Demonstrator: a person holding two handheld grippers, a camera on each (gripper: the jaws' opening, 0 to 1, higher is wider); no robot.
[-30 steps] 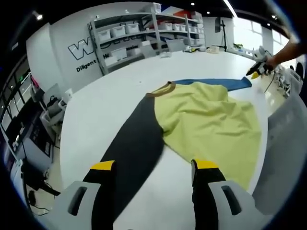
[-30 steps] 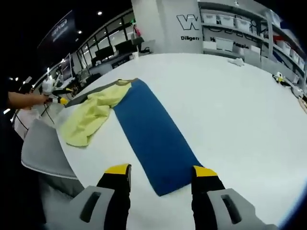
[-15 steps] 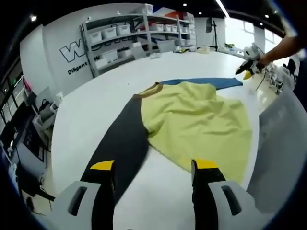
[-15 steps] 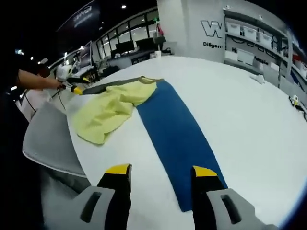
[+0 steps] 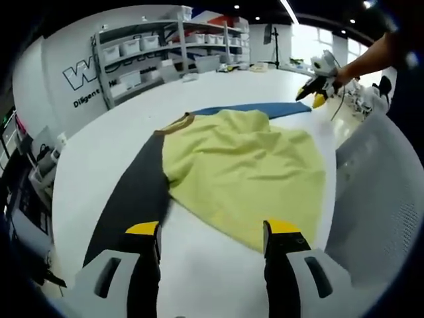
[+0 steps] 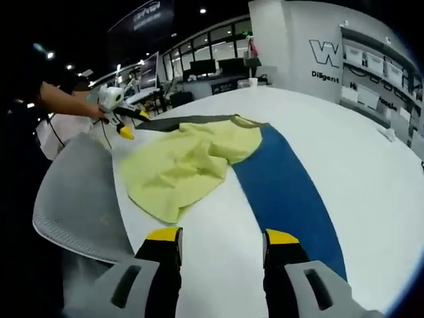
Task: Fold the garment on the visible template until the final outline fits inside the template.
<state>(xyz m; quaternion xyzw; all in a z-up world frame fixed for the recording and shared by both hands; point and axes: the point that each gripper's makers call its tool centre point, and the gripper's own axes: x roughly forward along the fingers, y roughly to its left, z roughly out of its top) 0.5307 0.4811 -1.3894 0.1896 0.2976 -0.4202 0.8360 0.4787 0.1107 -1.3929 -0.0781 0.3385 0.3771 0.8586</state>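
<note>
In the left gripper view, the left claw point(image 5: 214, 232) hangs above the near edge of the wide white bench point(image 5: 119, 132), its two yellow-tipped black jaws spread apart and holding nothing. Just beyond the jaws lies the garment point(image 5: 245, 165), a crumpled pale yellow shirt body with one long dark grey sleeve point(image 5: 129, 199) running toward the left jaw and one long blue sleeve point(image 5: 265, 108) stretching off on the shirt's far side. Past the end of that blue sleeve, a person's hand point(image 5: 344, 71) holds the right claw over the bench edge.

In the right gripper view, the right claw point(image 6: 218, 237) is likewise spread and empty, poised above the bench with the blue sleeve lying flat just ahead of its right jaw. The yellow body sits bunched and wrinkled beside the sleeve, a brownish collar band at its top edge, and the grey sleeve extends away behind it toward the other claw.

A grey mesh chair back point(image 6: 73, 199) stands just beside the bench, next to the yellow fabric. Behind the garment, against the wall, metal shelving point(image 5: 165, 46) carries rows of white storage bins point(image 5: 129, 48); their contents cannot be made out.
</note>
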